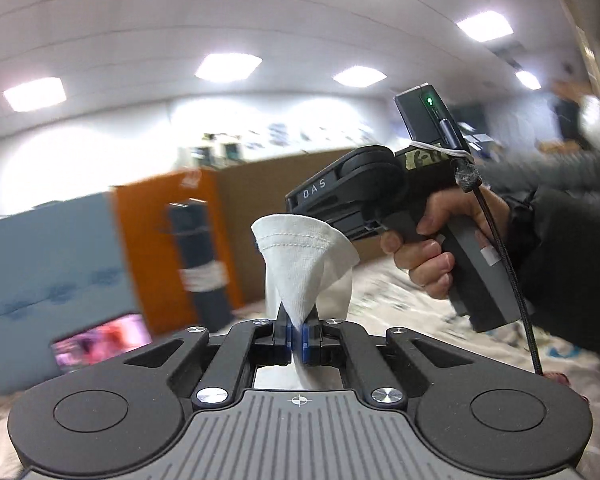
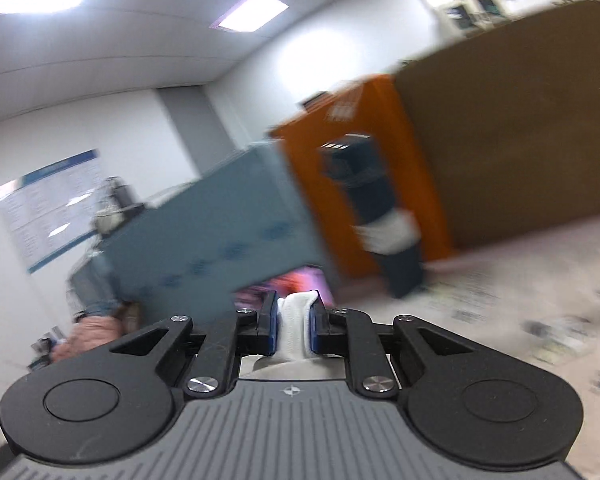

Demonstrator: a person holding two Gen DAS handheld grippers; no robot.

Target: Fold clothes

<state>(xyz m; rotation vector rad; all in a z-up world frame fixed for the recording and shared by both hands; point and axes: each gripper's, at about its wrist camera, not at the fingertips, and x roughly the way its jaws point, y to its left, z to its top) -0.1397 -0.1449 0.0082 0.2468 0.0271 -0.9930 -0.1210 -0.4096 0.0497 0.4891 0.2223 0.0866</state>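
My left gripper [image 1: 297, 332] is shut on a white garment [image 1: 304, 256]; a hemmed corner of it fans up above the pads. The rest hangs below, out of sight. My right gripper [image 2: 294, 328] is shut on a bunched fold of the same white cloth [image 2: 296, 320], held between its blue pads. In the left wrist view the right gripper's body [image 1: 352, 196] is close on the right, held in a hand, its nose touching the cloth corner. Both grippers are raised, tilted up toward the room.
A bed with a patterned sheet [image 1: 400, 300] lies below and to the right. A blue-grey headboard [image 1: 48, 264], an orange panel [image 1: 148, 240] and a brown board [image 2: 512, 120] stand behind. A pink screen [image 1: 100, 340] glows low on the left.
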